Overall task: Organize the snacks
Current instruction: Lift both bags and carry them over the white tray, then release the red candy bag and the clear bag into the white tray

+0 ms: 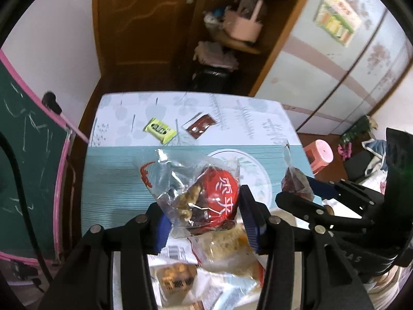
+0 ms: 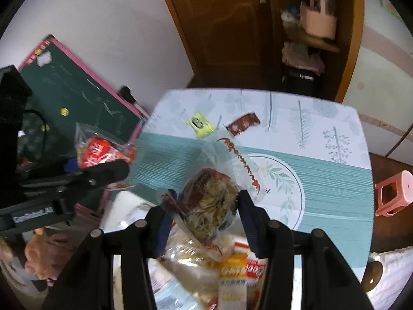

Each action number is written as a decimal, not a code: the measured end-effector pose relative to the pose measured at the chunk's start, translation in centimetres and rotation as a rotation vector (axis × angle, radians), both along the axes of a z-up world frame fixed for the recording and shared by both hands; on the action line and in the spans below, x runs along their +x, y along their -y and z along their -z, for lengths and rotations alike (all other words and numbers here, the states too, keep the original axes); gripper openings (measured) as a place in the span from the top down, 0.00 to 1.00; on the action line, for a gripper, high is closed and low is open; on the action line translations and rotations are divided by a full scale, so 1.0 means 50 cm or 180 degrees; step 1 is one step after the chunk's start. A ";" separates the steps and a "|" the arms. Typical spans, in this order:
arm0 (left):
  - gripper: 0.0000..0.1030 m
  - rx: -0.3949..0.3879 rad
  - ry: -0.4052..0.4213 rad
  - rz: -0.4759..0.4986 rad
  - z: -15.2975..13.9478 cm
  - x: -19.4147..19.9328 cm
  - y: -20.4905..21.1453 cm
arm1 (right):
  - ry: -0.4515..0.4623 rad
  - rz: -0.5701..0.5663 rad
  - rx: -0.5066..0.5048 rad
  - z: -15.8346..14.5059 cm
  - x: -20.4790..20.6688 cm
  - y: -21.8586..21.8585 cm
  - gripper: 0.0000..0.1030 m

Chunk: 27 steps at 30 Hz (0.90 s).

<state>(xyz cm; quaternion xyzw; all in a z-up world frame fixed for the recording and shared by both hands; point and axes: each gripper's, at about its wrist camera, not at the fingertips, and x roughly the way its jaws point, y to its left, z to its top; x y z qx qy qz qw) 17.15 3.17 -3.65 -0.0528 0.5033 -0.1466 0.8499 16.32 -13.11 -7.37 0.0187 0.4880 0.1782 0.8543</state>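
Observation:
My left gripper [image 1: 204, 214] is shut on a clear snack packet with a red label [image 1: 206, 193], held above the table; walnut pieces show through the wrap. The same packet [image 2: 100, 152] and the left gripper [image 2: 103, 168] appear at the left of the right wrist view. My right gripper [image 2: 206, 206] is shut on a clear packet of brown date-and-nut snack [image 2: 209, 201], also lifted. In the left wrist view the right gripper [image 1: 304, 193] and its dark packet [image 1: 296, 180] sit at the right. Under both grippers lies a pile of wrapped snacks [image 2: 232, 266].
A yellow-green packet [image 1: 160, 129] and a dark red packet [image 1: 200, 125] lie on the far part of the tablecloth [image 1: 116, 175]. A pink-framed chalkboard [image 1: 31, 139] leans left of the table. A pink stool [image 2: 395, 191] stands to the right. A wooden shelf unit [image 1: 232, 38] stands behind.

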 end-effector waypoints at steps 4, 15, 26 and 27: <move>0.54 -0.0003 0.0179 0.0078 -0.043 -0.067 0.001 | 0.0245 0.0027 0.0123 -0.052 -0.071 0.013 0.53; 0.53 0.0261 0.0561 0.0063 -0.034 -0.237 0.012 | 0.0557 0.0138 0.0324 -0.072 -0.231 0.031 0.52; 0.45 0.0465 0.0413 -0.0006 0.074 -0.295 0.035 | 0.0373 0.0285 0.0273 0.010 -0.277 0.038 0.50; 0.40 0.0490 0.0424 -0.0039 0.080 -0.299 0.035 | 0.0343 0.0289 0.0274 0.014 -0.277 0.037 0.49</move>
